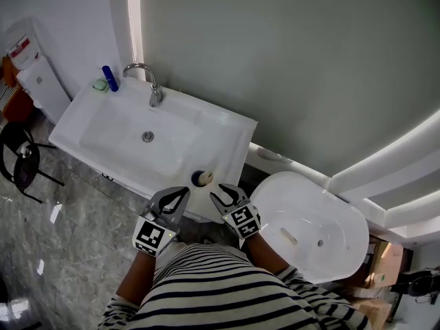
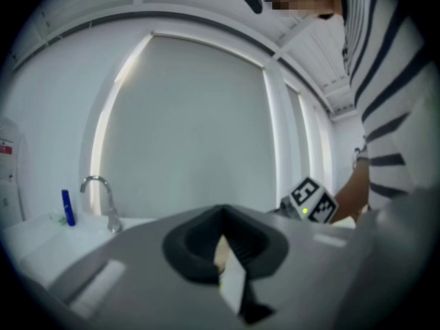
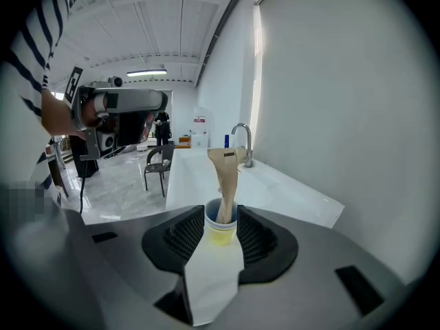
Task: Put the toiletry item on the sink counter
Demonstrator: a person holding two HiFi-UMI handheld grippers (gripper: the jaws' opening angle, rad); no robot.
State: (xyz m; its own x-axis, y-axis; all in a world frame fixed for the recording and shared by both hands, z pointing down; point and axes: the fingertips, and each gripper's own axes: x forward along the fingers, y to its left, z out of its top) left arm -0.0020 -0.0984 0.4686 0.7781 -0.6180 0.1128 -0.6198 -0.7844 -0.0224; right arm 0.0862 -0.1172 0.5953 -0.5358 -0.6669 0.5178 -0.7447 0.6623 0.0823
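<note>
left gripper: fingers together | right gripper: fingers apart

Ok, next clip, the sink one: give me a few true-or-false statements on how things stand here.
1. A cup with a beige item standing in it sits near the front edge of the counter. True.
2. The left gripper has its jaws wide apart. False: they are shut together, with nothing held.
3. The faucet rises from the counter's front edge. False: it stands at the back, by the wall.
4. A blue item stands upright at the back, left of the faucet in the head view. True.
5. The toilet is left of the sink in the head view. False: it is on the right.
</note>
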